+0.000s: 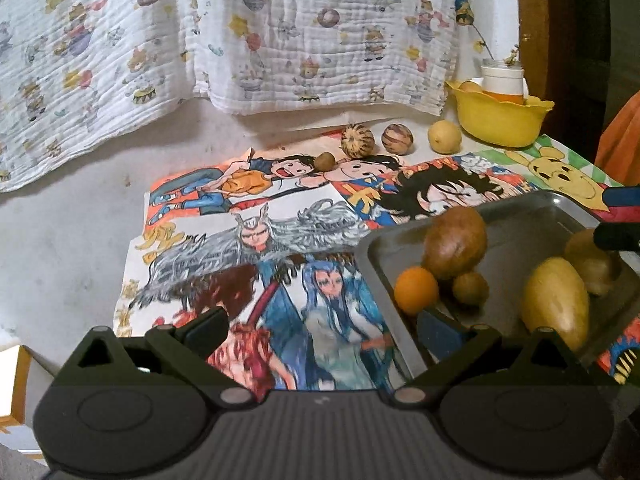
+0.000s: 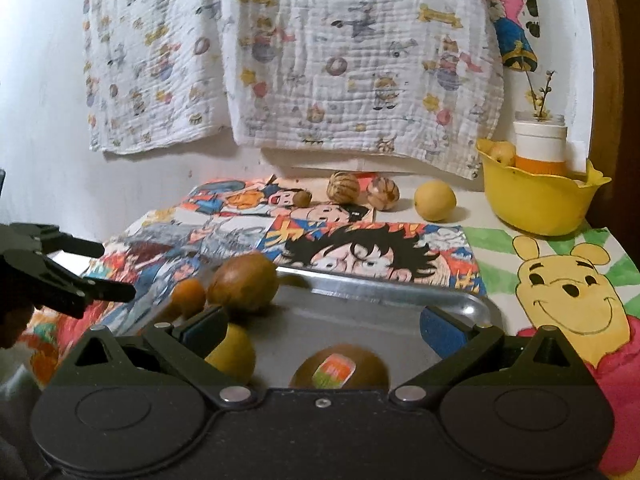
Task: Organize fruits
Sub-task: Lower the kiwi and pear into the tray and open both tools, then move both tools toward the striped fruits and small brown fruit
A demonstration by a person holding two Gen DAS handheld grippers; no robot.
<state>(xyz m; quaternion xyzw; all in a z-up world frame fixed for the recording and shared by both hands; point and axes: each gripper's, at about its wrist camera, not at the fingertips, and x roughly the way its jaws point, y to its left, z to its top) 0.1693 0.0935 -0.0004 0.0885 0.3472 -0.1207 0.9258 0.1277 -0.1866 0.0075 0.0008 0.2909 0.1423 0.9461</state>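
Both grippers, left (image 1: 324,324) and right (image 2: 324,320), fingers spread, empty, over tray (image 2: 400,294). Next: fetch lemon (image 2: 435,201), upper right.

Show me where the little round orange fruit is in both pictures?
Left wrist view: the small round orange fruit sits at the near left corner of the shiny metal tray, lower right of centre, beside the big brown oval fruit.
Right wrist view: the same fruit is left of centre, at the tray's left end, again beside the brown fruit.
Shared landmark: the yellow plastic bowl at the back right.
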